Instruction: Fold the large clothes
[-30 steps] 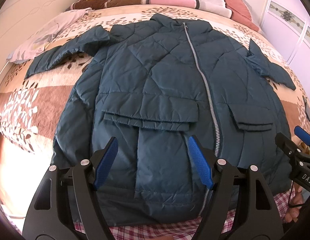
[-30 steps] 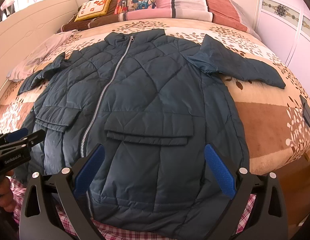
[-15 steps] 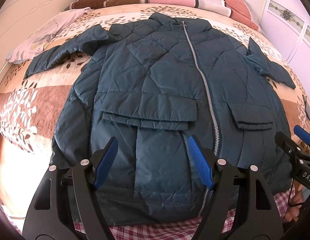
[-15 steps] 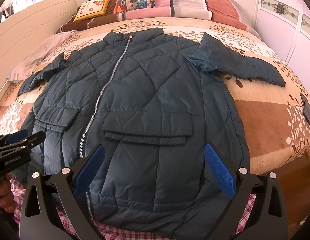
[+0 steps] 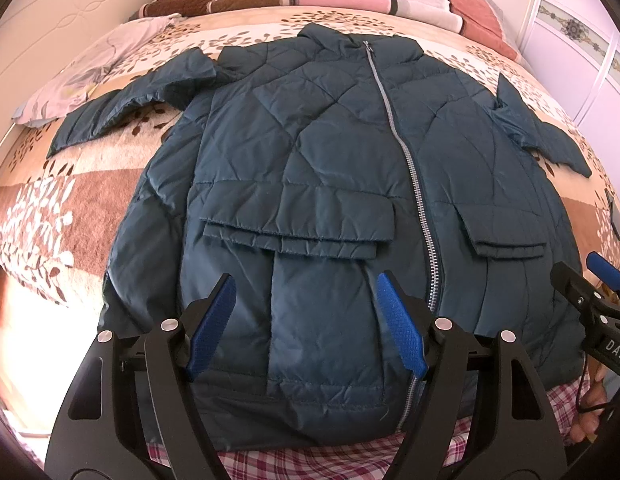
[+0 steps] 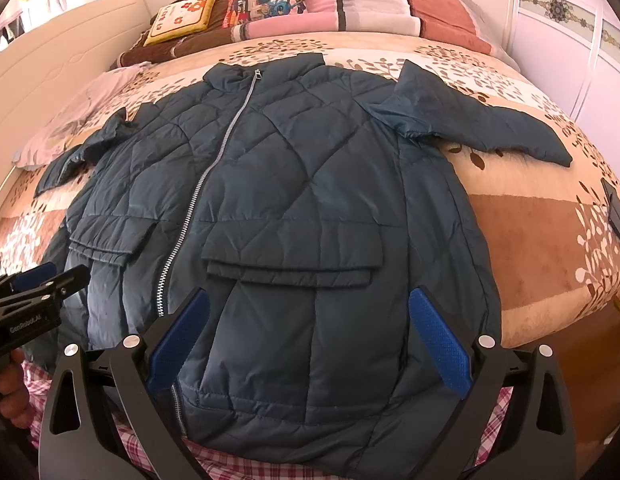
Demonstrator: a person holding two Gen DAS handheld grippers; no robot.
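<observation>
Bedspread [image 5: 70, 184] under teal jacket [image 5: 310, 152]; left tool [image 5: 310, 316], "GenRobot.AI", right tool [image 6: 306, 332], "DAS": both spread, empty.

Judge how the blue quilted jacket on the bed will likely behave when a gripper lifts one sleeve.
The jacket looks padded and soft, so it would probably droop and fold rather than hold its shape. Its shell has a sheen, so the sleeve may slip between pads. Spread wide across the bed, it likely drags instead of lifting whole.

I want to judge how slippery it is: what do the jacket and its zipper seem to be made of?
The jacket looks like padded synthetic shell, nylon or polyester: slight sheen, quilted stitch lines, puffy wrinkles. The zipper looks silver-grey with small teeth, maybe metal, though coated plastic is possible.
</observation>
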